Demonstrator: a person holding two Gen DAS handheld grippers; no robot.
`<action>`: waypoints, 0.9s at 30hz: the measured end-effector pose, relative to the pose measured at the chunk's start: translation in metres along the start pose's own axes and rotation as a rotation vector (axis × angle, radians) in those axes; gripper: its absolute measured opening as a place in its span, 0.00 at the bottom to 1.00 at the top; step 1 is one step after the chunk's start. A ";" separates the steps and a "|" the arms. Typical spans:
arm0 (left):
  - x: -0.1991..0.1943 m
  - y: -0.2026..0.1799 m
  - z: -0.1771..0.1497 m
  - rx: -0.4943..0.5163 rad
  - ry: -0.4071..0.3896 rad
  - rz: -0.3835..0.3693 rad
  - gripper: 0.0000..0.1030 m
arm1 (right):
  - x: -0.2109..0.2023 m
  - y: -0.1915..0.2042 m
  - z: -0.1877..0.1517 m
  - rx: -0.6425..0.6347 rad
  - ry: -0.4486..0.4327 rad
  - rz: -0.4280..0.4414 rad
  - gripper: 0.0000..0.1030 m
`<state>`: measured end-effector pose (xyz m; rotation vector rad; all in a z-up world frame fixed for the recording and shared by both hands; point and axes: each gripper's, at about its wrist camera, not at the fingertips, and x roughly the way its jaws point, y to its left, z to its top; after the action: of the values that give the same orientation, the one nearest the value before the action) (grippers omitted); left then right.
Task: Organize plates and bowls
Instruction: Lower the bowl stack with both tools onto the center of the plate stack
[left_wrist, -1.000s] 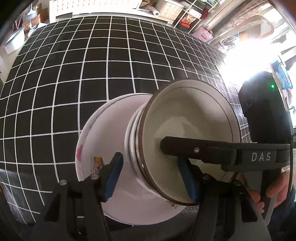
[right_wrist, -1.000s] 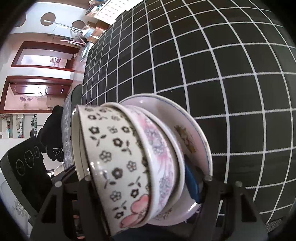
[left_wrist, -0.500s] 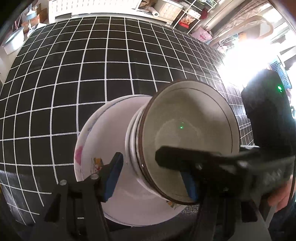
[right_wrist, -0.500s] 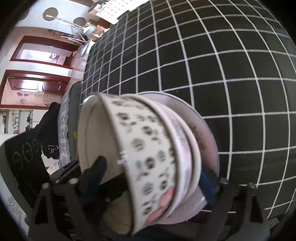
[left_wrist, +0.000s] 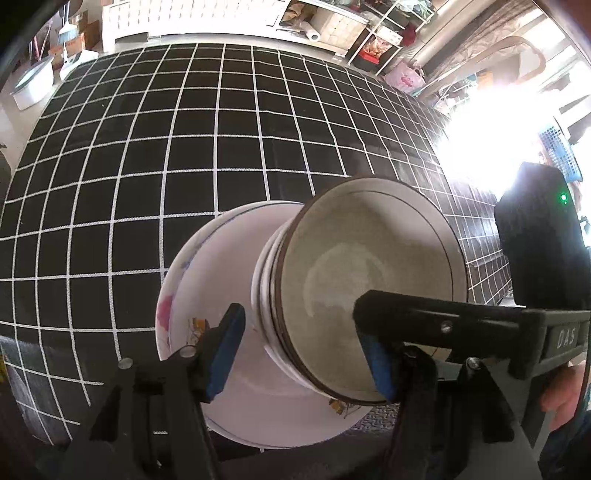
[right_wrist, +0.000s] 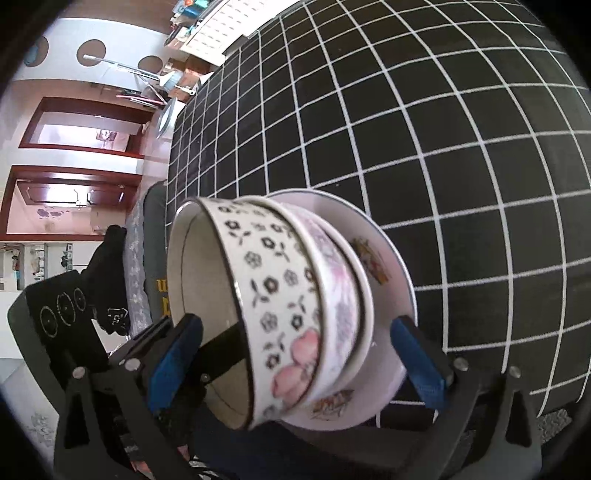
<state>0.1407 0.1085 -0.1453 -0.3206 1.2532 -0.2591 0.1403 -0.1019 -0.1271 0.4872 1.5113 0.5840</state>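
Black cloth (left_wrist: 155, 155) with a white grid covers the table, shelves and clutter behind it, doors off to one side. Near the front edge sits the stack: a wide plate (left_wrist: 207, 266) at the bottom, nested bowls (right_wrist: 295, 295) on top, the uppermost printed with small black flowers and a pink bloom.

Left gripper (left_wrist: 299, 354) has its blue pads spread, one on each side of the top bowl's wall, and I cannot tell whether either touches. Right gripper (right_wrist: 295, 354) is wide apart too, straddling the whole stack, one pad near the bowl's mouth, the other by the plate's rim. Nothing clamped anywhere.

Here's the worry: this is glazed ceramic, smooth and slick, and the bowls only rest loosely inside each other. Pinch the top bowl's thin rim off-centre and it could tilt or slip out. Nudge the stack sideways and the bowls may slide on the plate, which is close to the table's edge. Two grippers crowding one stack could also knock each other.

Rims are round, walls curve steeply, and the plate is shallow with a little painted motif.
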 end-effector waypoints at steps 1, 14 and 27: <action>0.000 -0.002 0.000 0.005 -0.001 0.007 0.58 | -0.002 -0.001 -0.001 -0.001 -0.002 0.004 1.00; -0.031 -0.031 -0.007 0.031 -0.085 0.071 0.58 | -0.028 -0.002 -0.017 -0.036 -0.064 -0.022 1.00; -0.068 -0.058 -0.033 0.057 -0.193 0.150 0.58 | -0.046 -0.006 -0.026 -0.090 -0.148 -0.108 1.00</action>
<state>0.0879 0.0761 -0.0720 -0.1964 1.0719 -0.1311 0.1159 -0.1372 -0.0960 0.3694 1.3554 0.5181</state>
